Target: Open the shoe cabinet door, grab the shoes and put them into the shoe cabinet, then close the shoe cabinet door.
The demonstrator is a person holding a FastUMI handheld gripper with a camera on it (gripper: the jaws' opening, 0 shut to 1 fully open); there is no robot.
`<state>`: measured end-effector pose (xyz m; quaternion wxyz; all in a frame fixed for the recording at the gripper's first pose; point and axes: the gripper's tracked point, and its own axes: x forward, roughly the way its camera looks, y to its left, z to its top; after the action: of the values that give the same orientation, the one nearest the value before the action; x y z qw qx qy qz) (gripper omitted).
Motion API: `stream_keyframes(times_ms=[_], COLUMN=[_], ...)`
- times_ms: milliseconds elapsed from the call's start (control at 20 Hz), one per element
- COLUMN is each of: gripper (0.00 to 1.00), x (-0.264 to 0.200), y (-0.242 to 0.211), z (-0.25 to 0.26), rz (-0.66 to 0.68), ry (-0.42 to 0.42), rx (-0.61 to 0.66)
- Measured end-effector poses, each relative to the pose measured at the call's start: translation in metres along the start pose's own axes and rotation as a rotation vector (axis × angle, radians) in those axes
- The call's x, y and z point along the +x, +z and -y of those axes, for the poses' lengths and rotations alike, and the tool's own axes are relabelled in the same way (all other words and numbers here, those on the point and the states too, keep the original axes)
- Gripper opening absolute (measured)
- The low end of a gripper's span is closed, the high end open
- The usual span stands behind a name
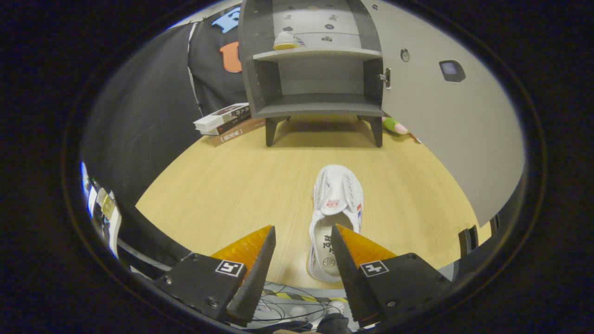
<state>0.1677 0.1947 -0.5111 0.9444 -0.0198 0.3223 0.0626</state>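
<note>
A white shoe [336,211] lies on the wooden table [222,185], toe pointing away toward the cabinet. My gripper [302,232] is open above its heel end; the right finger [352,246] overlaps the shoe's opening and the left finger [253,248] stands to the left of the shoe. The grey shoe cabinet [320,69] stands at the far side of the table on short legs. Its door [445,106] is swung wide open to the right. Another shoe [286,41] rests on the upper shelf; the lower shelf is bare.
A stack of books [227,121] lies left of the cabinet's legs. A small green and pink toy [396,126] sits by the cabinet's right leg, under the open door. Cables [297,301] hang beyond the near table edge below the fingers.
</note>
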Motion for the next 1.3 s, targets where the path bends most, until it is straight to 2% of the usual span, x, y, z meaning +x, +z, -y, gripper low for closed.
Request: stream_keyframes(times_ms=[200,450,600,700,800,950,1050,1150,1300], gripper=[0.77,0.77,0.77,0.77,0.75,0.6,0.2,0.13,0.12], x=[0.04,0.073,0.082,0.088,0.091,0.095,0.092,0.091,0.075], y=[-0.001,0.014,0.025,0.02,0.022,0.023,0.024,0.023,0.038], z=[0.007,0.015,0.011,0.006,0.007,0.02,0.021,0.02,0.014], rz=[-0.073,-0.011,0.059,0.05,0.061,0.059,0.046,0.025,0.043], ry=[-0.021,-0.044,0.043,0.097,0.093,0.06,0.063,0.045,0.047], rx=[0.065,0.015,0.011,-0.006,-0.043,-0.016,0.015,-0.033,-0.041])
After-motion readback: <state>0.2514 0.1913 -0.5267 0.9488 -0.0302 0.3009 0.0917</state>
